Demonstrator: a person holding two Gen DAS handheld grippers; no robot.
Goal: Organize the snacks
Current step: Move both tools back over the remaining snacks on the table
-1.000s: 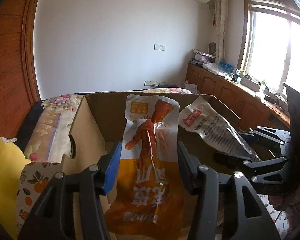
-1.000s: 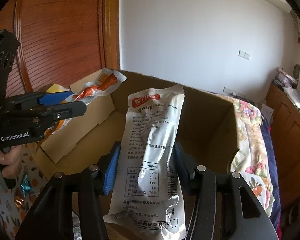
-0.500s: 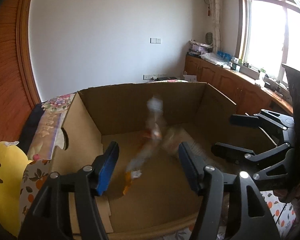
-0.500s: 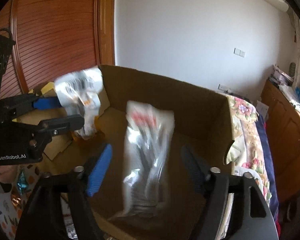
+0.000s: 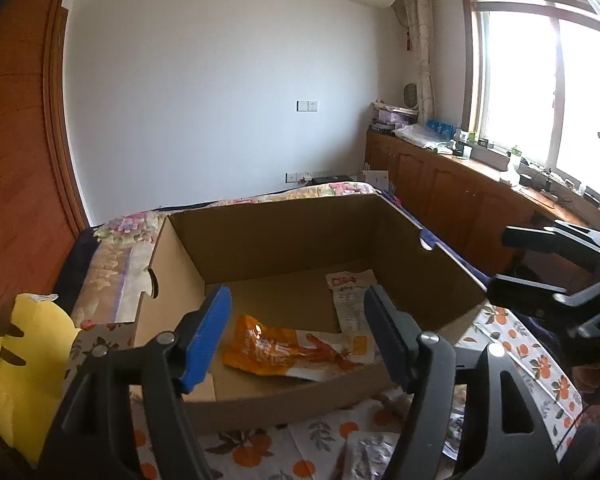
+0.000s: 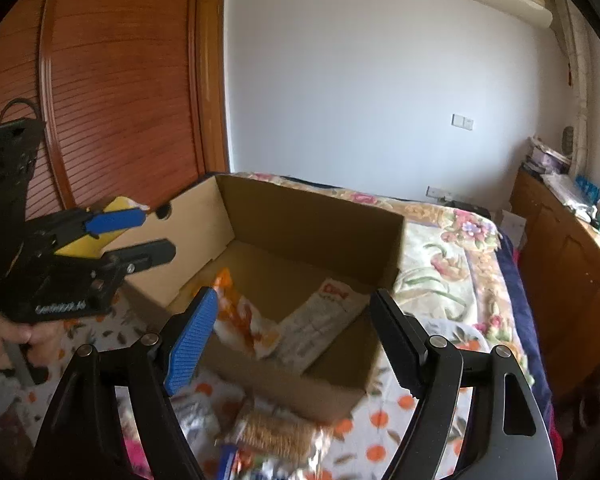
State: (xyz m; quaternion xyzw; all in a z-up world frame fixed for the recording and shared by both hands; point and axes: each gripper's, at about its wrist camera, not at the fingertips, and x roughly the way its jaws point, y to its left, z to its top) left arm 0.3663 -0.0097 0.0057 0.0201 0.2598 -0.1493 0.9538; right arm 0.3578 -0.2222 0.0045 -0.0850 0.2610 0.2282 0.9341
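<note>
Inside cardboard box (image 5: 284, 240): orange packet (image 5: 288, 350) lengthwise sideways, white packet (image 5: 350, 300) pointing rearward; both tongs released.

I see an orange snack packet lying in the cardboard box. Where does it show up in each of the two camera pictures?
Left wrist view: the orange packet lies on the box floor near the front wall, low in the middle, between the tong tips.
Right wrist view: the same packet is left of middle, beside the blue tong pad.
Shared landmark: the white packet right next to it in the cardboard box.
</note>
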